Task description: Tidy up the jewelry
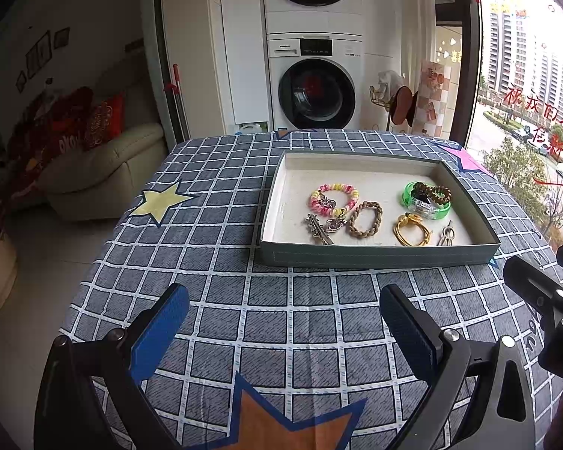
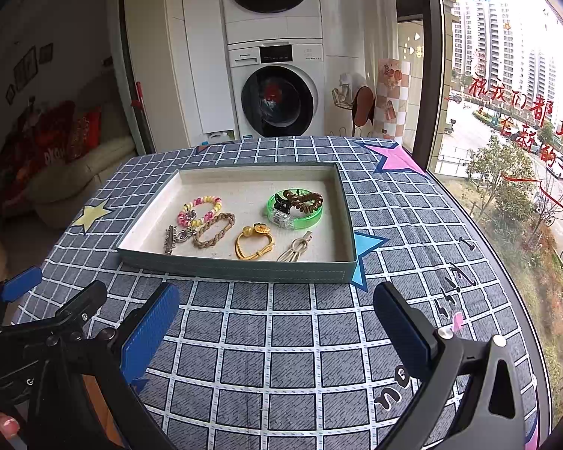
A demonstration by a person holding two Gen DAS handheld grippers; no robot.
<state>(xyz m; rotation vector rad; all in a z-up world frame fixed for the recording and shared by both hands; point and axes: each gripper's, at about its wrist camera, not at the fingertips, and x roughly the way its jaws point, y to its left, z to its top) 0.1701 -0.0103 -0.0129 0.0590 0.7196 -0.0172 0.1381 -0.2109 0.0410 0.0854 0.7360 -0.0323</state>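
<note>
A shallow grey-green tray (image 1: 375, 255) (image 2: 244, 270) with a white lining sits on the checked tablecloth. Inside lie a pink and yellow coil bracelet (image 1: 334, 197) (image 2: 200, 210), a braided tan bracelet (image 1: 365, 219) (image 2: 214, 230), a silver hair clip (image 1: 319, 229) (image 2: 170, 239), a gold tie (image 1: 412, 229) (image 2: 254, 242), a pale clip (image 1: 446, 233) (image 2: 295, 248) and a green bangle (image 1: 426, 199) (image 2: 295, 208) with a brown coil tie on it. My left gripper (image 1: 285, 318) is open and nothing sits between its fingers, short of the tray. My right gripper (image 2: 276, 315) is open too, also short of the tray.
The table (image 1: 214, 232) carries a grey checked cloth with star prints. Stacked washing machines (image 1: 313, 82) stand behind it, a sofa (image 1: 94, 172) to the left, a window (image 2: 506, 112) to the right. The right gripper's frame (image 1: 544, 300) shows at the left view's right edge.
</note>
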